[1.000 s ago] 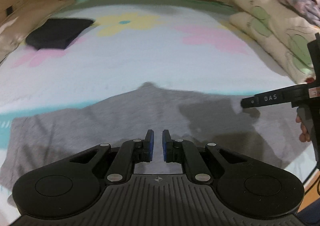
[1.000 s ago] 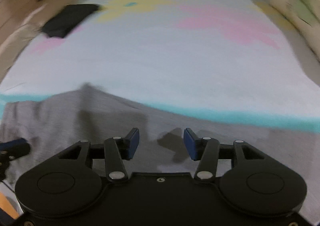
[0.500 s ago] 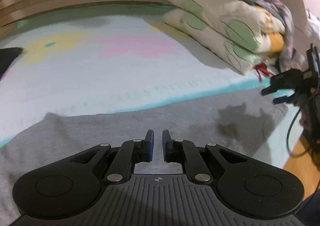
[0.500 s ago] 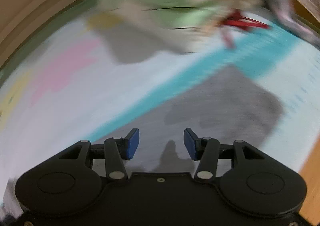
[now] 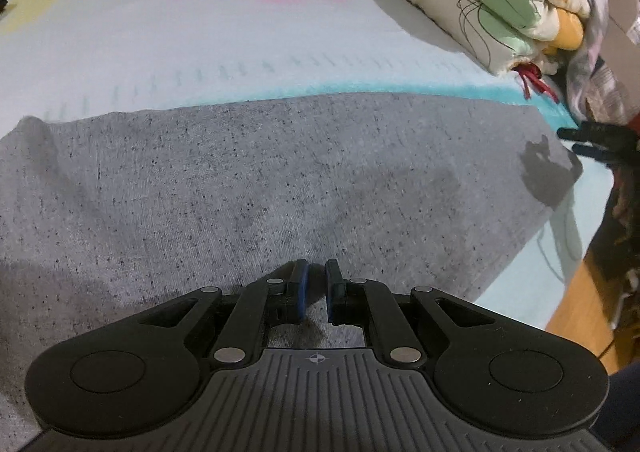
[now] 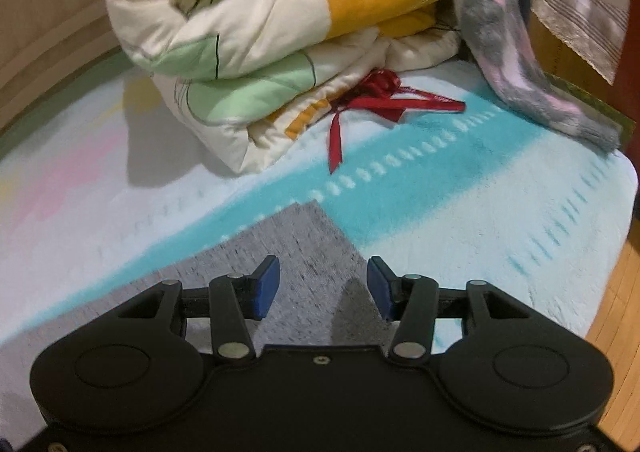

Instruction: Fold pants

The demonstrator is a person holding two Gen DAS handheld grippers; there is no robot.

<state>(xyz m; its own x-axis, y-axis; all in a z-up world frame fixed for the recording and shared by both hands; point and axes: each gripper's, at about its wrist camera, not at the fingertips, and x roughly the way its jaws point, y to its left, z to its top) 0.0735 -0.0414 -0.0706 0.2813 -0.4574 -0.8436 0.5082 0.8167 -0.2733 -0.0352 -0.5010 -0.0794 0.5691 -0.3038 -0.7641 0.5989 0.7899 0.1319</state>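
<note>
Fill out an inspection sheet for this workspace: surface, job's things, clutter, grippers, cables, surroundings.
Surface: bed with a pale flower-print sheet with a turquoise stripe.
Job's things: grey speckled knit pants spread flat, one corner beneath the right gripper.
Clutter: folded cream quilt with green and orange patches; red ribbon by its edge; grey-pink fuzzy blanket draped at the bed's far end.
Grippers: left gripper shut, empty, low over the pants; right gripper open, empty, above the pants' corner.
Cables: thin dark cable over the floor.
Surroundings: wooden floor; wooden bed frame.
</note>
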